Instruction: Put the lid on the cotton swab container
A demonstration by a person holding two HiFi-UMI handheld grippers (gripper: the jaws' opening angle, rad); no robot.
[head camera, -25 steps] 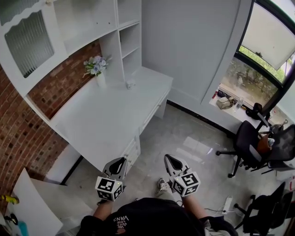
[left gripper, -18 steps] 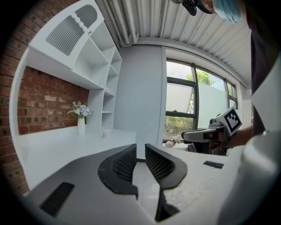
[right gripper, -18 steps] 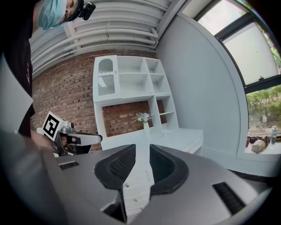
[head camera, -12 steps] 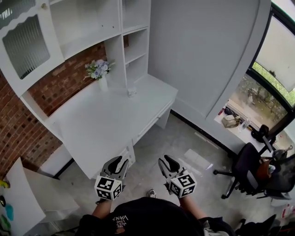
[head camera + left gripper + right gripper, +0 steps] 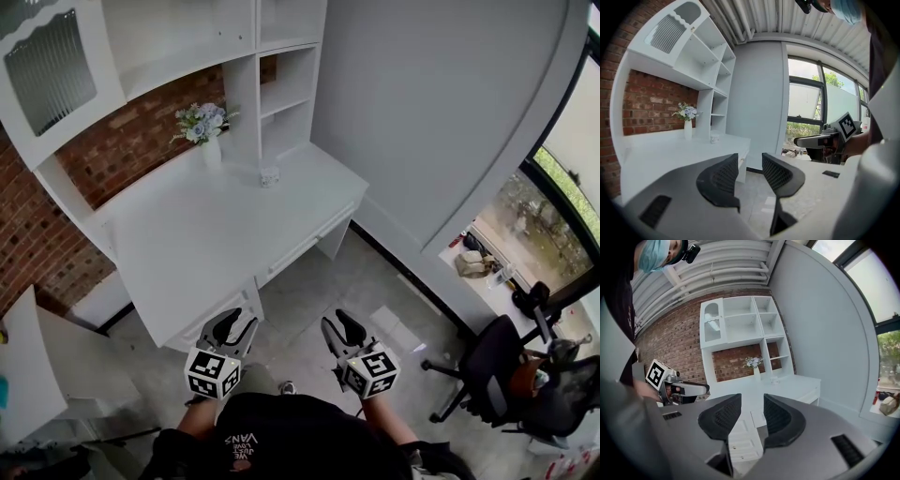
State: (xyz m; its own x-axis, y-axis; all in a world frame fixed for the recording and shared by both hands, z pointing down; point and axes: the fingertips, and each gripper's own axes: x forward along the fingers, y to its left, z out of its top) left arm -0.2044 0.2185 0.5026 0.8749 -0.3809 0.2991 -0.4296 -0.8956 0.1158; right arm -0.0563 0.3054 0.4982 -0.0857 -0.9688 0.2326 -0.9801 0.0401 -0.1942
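Both grippers have gone from pressed together to parted since a second ago. The white surface (image 5: 216,239) now lies closer ahead of them, and the window has slid toward the right edge of the head view.

By my reading the task has barely begun: this is the approach, with nothing picked up yet.

The left gripper (image 5: 236,321) hangs just short of the surface's near corner. Its jaws are opening, roughly half spread. The left gripper view shows only floor and a drawer front between them, so it holds and touches nothing.

Well ahead of it, at the far side of the surface by the foot of the shelf unit (image 5: 272,84), stands a small pale pot. This is probably the cotton swab container (image 5: 270,176). A vase of flowers (image 5: 208,141) stands farther ahead and to the left of the pot. The pot is too small to tell whether the lid sits on it or lies beside it.

The right gripper (image 5: 337,322) is just beside the left one, over bare floor (image 5: 375,281). It is opening too, jaws spread wide, with nothing between them but distant drawers. Far off to its right stands an office chair (image 5: 492,370).

The next move probably calls for closing the distance to the surface and finding the lid. One gripper could then take the lid while the other steadies the container.
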